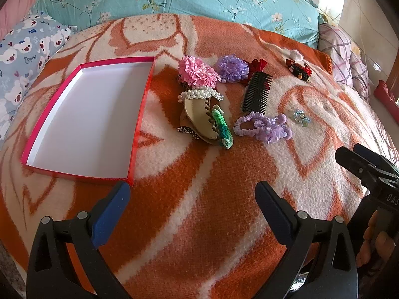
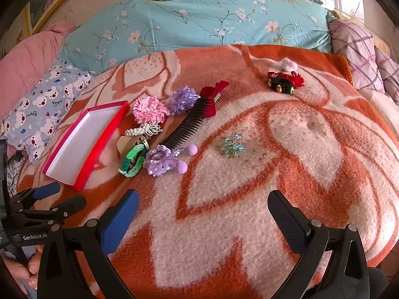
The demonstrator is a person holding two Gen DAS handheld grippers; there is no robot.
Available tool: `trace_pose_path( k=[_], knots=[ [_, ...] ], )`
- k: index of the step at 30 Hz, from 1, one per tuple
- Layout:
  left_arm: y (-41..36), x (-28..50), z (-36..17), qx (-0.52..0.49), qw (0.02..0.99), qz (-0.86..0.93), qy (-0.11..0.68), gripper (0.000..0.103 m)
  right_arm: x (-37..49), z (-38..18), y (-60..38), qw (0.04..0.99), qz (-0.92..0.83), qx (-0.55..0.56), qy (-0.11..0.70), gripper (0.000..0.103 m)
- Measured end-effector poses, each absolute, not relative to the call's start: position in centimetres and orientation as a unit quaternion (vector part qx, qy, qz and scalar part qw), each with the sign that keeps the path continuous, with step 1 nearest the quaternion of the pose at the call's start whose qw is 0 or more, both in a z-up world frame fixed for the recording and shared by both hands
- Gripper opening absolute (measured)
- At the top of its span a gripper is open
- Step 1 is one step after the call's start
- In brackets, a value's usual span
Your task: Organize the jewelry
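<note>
- Left gripper (image 1: 192, 194) and right gripper (image 2: 203, 203): padded fingers spread wide, holding nothing.
- Ruffled hair ties, toothed black comb (image 1: 256, 92), pearl band (image 1: 199, 94) lie on the fuzzy blanket (image 1: 224, 186).
- Flat red box (image 1: 139, 114) sits just left of them.

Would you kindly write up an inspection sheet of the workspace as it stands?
Surface: orange-and-cream blanket on a bed.
Job's things: red box, empty, lies left; pink flower, purple flower, pearl piece, beige claw clip, green band, black comb, lilac scrunchie, blue crystal piece and red-black clip lie loose outside it.
Clutter: white fluff.
Grippers: left gripper and right gripper open, holding nothing.
Cables: nothing seen.
Surroundings: floral quilt, bear-print pillow.
</note>
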State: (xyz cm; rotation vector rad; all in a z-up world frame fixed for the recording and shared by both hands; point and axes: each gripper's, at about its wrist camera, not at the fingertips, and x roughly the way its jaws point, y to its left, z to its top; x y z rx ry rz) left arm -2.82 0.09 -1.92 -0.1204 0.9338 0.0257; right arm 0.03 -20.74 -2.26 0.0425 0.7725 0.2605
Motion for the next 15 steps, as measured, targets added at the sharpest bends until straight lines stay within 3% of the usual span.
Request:
trace_pose_path(
  k=[15],
  knots=[
    [-0.03, -2.31, -2.34, -0.058, 0.888, 0.012, 0.455, 0.101, 0.29, -2.47, -20.99, 0.915, 0.130, 0.025, 0.380, 0.103]
  ],
)
